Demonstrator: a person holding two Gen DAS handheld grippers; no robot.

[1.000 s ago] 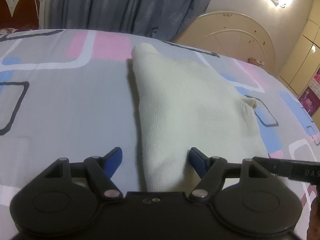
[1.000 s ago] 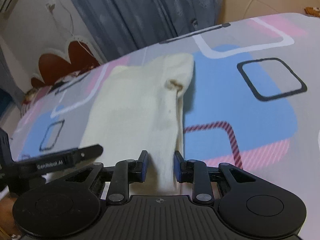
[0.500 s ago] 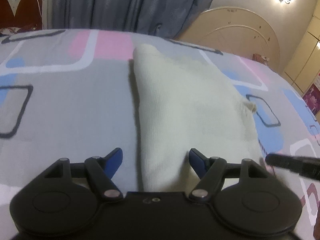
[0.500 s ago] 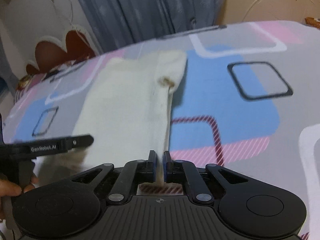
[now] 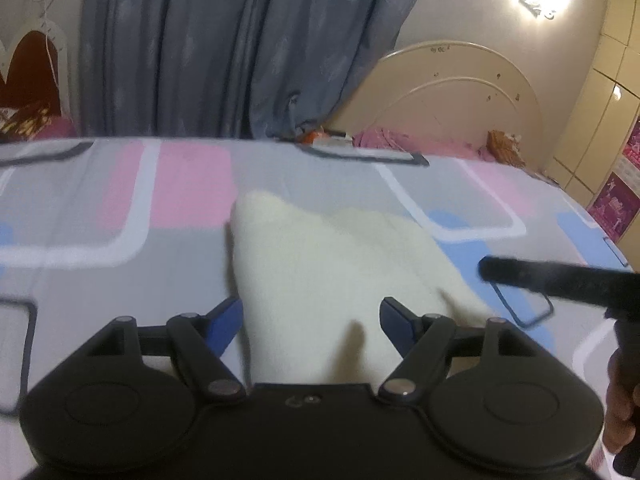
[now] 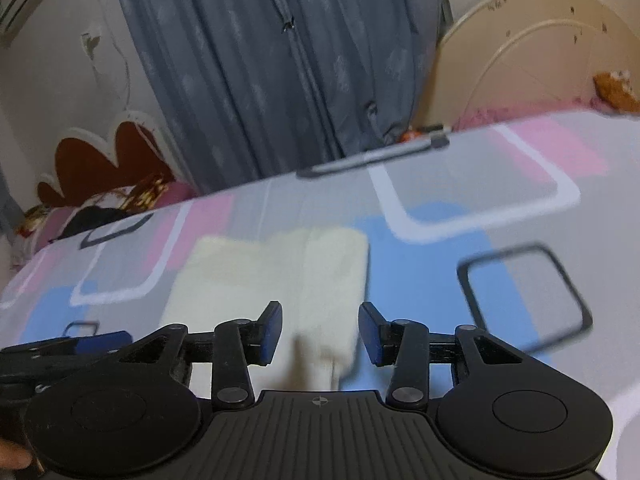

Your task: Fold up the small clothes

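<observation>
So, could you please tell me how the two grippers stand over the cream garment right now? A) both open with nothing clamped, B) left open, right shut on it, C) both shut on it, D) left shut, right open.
A: the left gripper and the right gripper both show blue pads spread wide apart, with the cream garment lying loose on the bedsheet between them.

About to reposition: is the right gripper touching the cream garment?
Apart. In the right wrist view the right gripper has its jaws wide open, with bedsheet and cloth showing between them, and the cream garment lies flat beneath, ungripped.
</observation>
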